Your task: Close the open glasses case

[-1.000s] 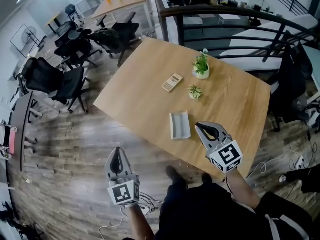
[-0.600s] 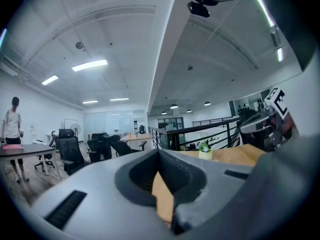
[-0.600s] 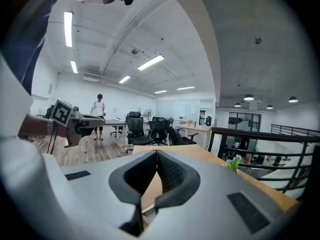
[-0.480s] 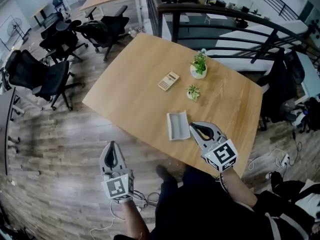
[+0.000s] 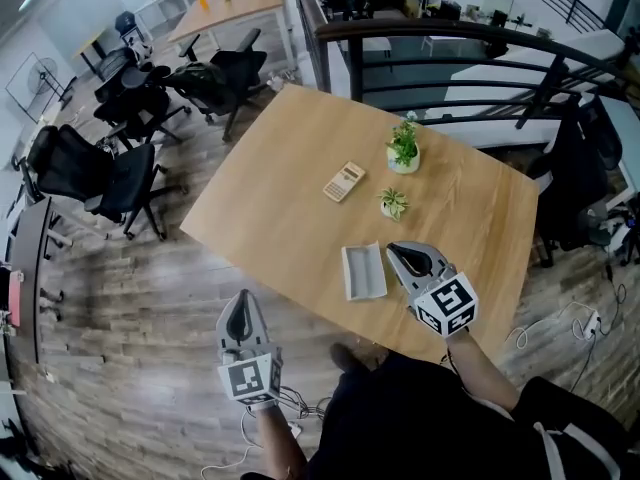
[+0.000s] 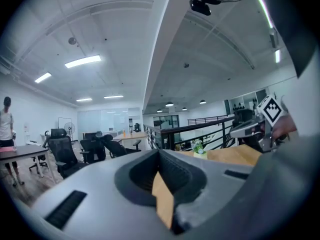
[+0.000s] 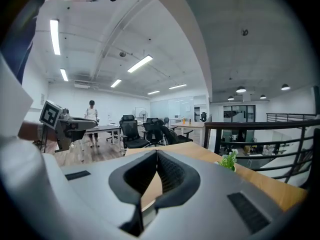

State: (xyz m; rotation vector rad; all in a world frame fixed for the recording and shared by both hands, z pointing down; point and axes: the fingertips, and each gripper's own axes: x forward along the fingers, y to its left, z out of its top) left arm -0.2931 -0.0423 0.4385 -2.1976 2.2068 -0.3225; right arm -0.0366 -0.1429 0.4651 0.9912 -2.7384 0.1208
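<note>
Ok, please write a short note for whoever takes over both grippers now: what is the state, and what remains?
Left gripper: shut, empty, over the floor off the table's near edge.
Right gripper: shut, empty, above the table, just right of the glasses case in the head view.
Glasses case: lies open near the table's near edge; neither gripper touches it.
Done: nothing on the case yet.
Left: bring a gripper to the case and fold it shut.
</note>
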